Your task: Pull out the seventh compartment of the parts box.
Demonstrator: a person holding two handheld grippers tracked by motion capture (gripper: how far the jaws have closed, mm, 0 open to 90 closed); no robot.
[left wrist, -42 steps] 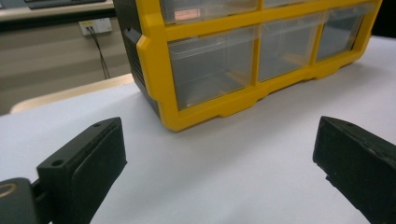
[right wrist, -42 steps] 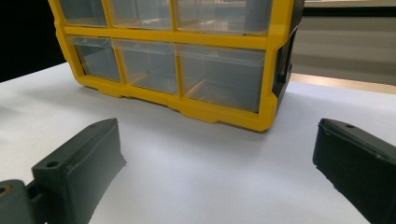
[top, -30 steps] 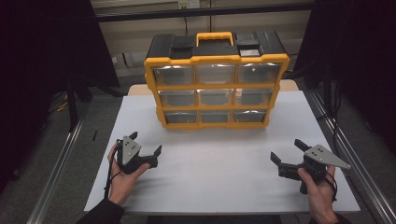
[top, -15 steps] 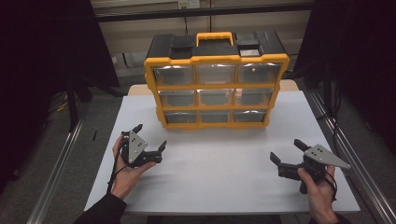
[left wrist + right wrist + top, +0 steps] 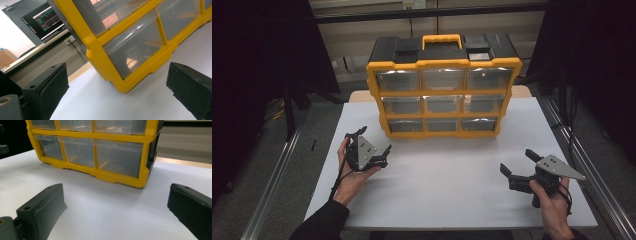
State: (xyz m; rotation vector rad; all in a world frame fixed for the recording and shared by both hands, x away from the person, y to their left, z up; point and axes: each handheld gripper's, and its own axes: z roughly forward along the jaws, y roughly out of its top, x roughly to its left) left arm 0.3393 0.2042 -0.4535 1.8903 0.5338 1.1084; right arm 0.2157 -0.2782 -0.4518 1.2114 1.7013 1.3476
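A yellow-framed organizer cabinet point(image 5: 443, 85) with nine clear drawers in three rows stands at the far middle of the white table point(image 5: 452, 195), black carry top and yellow handle upward. The left gripper point(image 5: 379, 156) sits near the cabinet's lower left corner, its jaws spread wide and holding nothing. In the left gripper view the bottom-left drawer point(image 5: 135, 47) lies ahead of the jaws and between them, with the yellow corner post just left of centre and bare table under the jaw tips. The right gripper point(image 5: 517, 167) rests well apart from the cabinet, also with jaws wide and empty; in its own view the bottom row point(image 5: 117, 157) stands ahead, beyond open table.

The step in hand appears to be the left gripper's approach to the bottom-left drawer. To do it well, the gripper should probably level out, since its view is tilted against the cabinet, then shift so the drawer's front lip, not the yellow post, falls midway between the jaws. Whether the drawer has a pull tab cannot be made out. The grip should close on the clear plastic edge only, and the pull should run straight out along the table. The cabinet may slide forward; the right gripper could brace its frame.
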